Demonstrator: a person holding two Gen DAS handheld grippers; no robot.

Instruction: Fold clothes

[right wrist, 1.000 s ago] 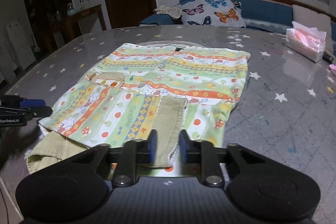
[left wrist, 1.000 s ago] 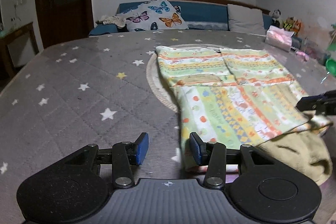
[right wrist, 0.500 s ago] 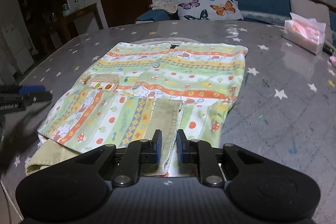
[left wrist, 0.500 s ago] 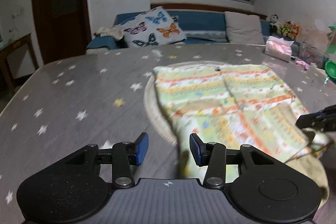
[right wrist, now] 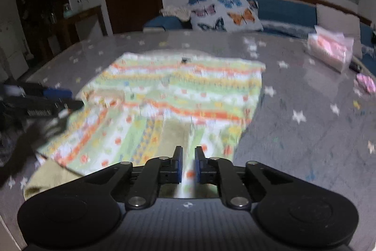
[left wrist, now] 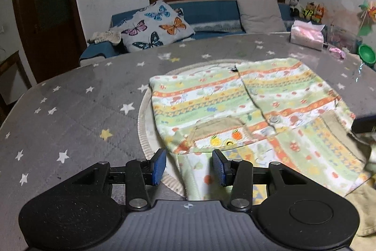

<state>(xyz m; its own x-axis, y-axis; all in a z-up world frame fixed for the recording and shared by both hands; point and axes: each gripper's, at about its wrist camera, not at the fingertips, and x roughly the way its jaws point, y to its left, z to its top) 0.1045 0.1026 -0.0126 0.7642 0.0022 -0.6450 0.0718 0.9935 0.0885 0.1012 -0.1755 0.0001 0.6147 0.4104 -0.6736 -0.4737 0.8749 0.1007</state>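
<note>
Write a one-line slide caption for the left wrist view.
Open left claw straddles the edge of a striped, fruit-print green-and-orange garment spread on a grey star-patterned tabletop.

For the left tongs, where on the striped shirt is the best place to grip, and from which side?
Take the striped shirt at its near left hem edge, coming in low from the table's near side. That edge lies free between the open left tongs, while the rest lies flat.

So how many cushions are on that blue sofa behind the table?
2: a butterfly cushion at the sofa's left end and a plain grey cushion further right. Others may be hidden by the table.
</note>
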